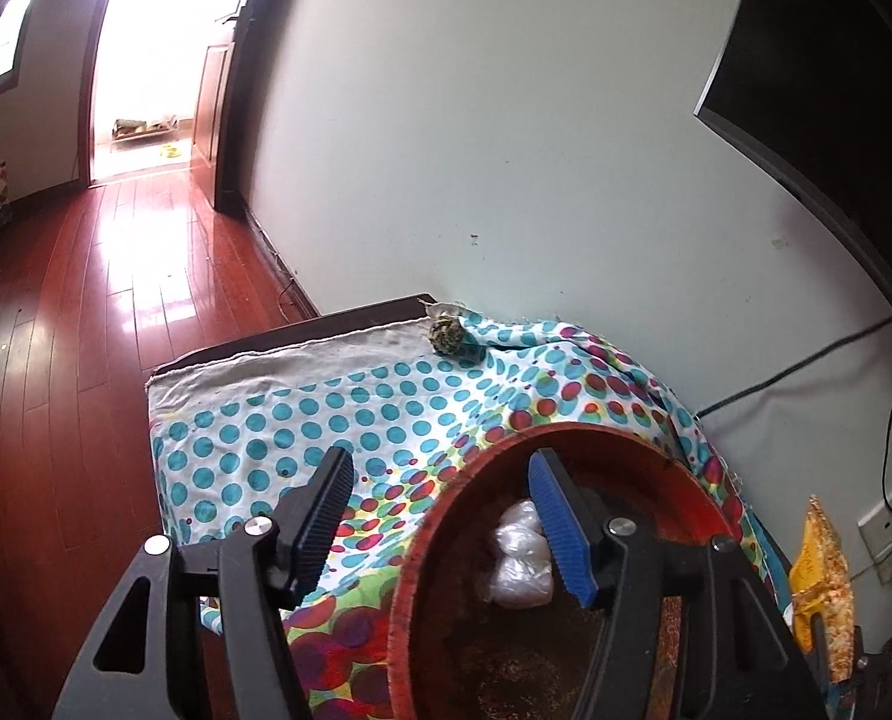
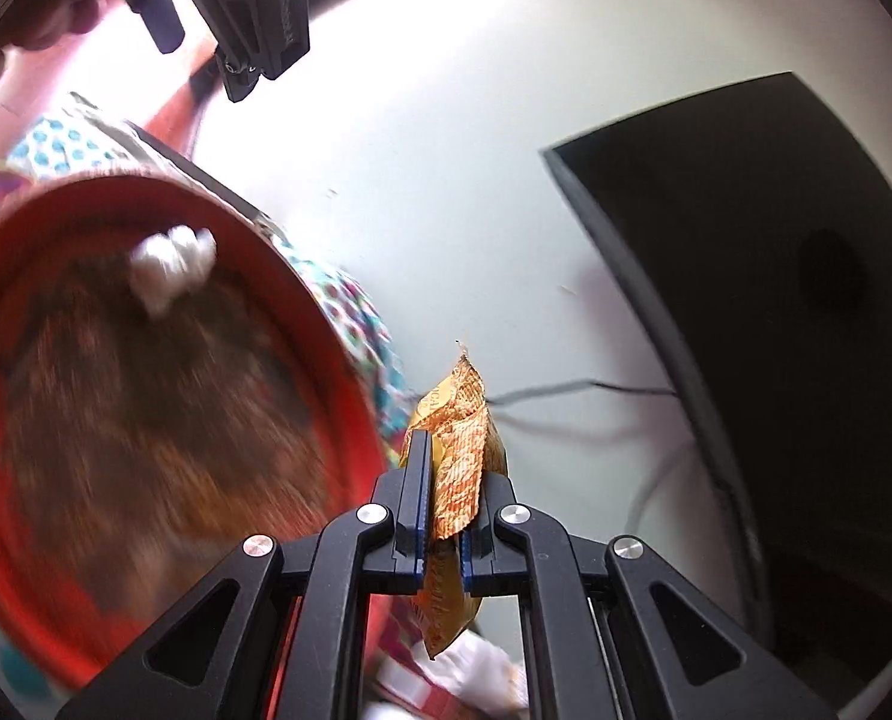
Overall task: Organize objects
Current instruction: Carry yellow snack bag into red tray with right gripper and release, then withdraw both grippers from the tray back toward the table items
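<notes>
Keep your right gripper (image 2: pixel 446 480) pinching the orange snack packet (image 2: pixel 461 456) tight, carry it left over the red bowl (image 2: pixel 350 372), then let go, while your left gripper (image 1: pixel 440 516) waits with fingers spread.

A round bowl (image 1: pixel 566 540) sits on a cloth-covered table (image 1: pixel 278 420) that stands against a wall. Inside the bowl, near its far side, lies a crumpled plastic bag (image 1: pixel 521 552). A small ball-like object (image 1: pixel 446 333) rests at the table's far corner by the wall. To the bowl's right, off its rim, a snack packet (image 2: pixel 461 450) is clamped between the right gripper (image 2: pixel 446 501) fingers. The left gripper (image 1: pixel 446 516) straddles the bowl's left rim, one finger inside, one outside.
</notes>
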A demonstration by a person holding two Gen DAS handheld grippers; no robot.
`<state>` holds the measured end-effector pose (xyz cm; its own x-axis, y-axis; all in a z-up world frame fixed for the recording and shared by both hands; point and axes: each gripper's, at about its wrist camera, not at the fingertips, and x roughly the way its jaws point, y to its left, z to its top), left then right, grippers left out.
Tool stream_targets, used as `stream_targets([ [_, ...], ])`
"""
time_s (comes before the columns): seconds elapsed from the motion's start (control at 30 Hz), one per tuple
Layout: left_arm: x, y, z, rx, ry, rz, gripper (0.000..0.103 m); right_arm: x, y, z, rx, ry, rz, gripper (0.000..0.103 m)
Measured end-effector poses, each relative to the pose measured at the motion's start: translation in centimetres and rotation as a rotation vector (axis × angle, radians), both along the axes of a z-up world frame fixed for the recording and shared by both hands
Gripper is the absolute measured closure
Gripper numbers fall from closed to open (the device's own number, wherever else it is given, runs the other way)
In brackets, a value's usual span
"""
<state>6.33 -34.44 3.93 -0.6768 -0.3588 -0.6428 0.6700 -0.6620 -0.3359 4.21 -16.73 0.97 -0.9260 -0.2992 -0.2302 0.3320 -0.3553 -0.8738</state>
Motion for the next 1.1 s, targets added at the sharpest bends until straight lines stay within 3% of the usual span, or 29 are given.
stream_targets([
  [0.27,1.5,-2.6,-0.5,0.071,0.032,0.079,0.04,-2.5,-7.1,-1.2,-0.01,-0.142,0.016,0.097],
  [0.5,3.2,-4.1,-0.9,0.13,0.068,0.168,0.04,-4.1,-10.8,-2.5,-0.02,-0.256,-0.002,0.097],
  [0.77,2.8,-3.7,-0.7,0.131,0.065,0.155,0.04,-4.2,-12.5,-4.3,-0.003,-0.36,-0.026,0.095],
  [0.8,2.8,-3.6,-0.6,0.127,0.066,0.153,0.04,-4.1,-12.5,-4.4,-0.004,-0.384,-0.022,0.093],
  [0.87,2.8,-3.5,-0.3,0.121,0.069,0.151,0.04,-3.7,-12.3,-4.6,-0.02,-0.39,-0.018,0.075],
  [0.93,3.0,-3.4,-0.2,0.113,0.074,0.157,0.04,-3.1,-11.9,-4.2,-0.05,-0.376,-0.002,0.035],
  [1.1,3.2,-3.3,0.3,0.107,0.09,0.162,0.04,-2.2,-9.7,-2.1,-0.141,-0.404,-0.001,0.03],
])
